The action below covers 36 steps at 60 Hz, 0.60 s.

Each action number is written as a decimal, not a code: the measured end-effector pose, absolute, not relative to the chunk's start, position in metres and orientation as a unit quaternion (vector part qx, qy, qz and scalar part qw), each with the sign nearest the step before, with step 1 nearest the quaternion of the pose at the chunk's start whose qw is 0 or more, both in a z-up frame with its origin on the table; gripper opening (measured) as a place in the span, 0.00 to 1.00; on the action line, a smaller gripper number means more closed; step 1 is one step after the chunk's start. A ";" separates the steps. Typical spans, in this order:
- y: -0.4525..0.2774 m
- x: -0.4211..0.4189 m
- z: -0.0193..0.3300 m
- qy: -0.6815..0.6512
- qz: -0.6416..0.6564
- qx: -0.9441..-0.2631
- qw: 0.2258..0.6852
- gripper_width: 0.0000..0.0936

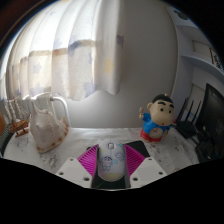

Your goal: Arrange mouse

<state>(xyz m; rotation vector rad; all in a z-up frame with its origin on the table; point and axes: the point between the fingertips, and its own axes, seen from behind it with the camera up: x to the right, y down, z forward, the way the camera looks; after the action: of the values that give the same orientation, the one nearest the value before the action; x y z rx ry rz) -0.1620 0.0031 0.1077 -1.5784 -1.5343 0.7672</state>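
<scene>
One mouse, one figurine, one jug, one dark screen on a white table (95,140).

The small glossy white computer mouse (110,165) sat between the pink-padded fingers of the gripper (110,162), apparently clamped by both; its lower part was hidden. At 11 o'clock stood a clear glass jug (46,118), at 1 o'clock a cartoon-boy figurine (157,118), at 3 o'clock a cut-off black monitor (212,110).

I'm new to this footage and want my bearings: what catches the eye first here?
First the white mouse, sitting between the pink-padded fingers of the tongs, which seem closed on its sides. Beyond them to the right stands a cartoon boy figurine in a red shirt, and to the left a clear glass jug. Pale curtains hang behind.
</scene>
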 end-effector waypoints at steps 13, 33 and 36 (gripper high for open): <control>0.048 -0.182 0.011 -0.629 0.278 -0.636 0.349 0.41; 0.070 -0.151 0.026 -0.625 0.269 -0.658 0.322 0.90; 0.069 -0.130 0.047 -0.625 0.268 -0.662 0.315 0.90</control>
<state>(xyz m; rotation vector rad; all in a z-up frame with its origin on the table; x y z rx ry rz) -0.1296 0.0692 0.0472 -1.7437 -1.6470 0.7068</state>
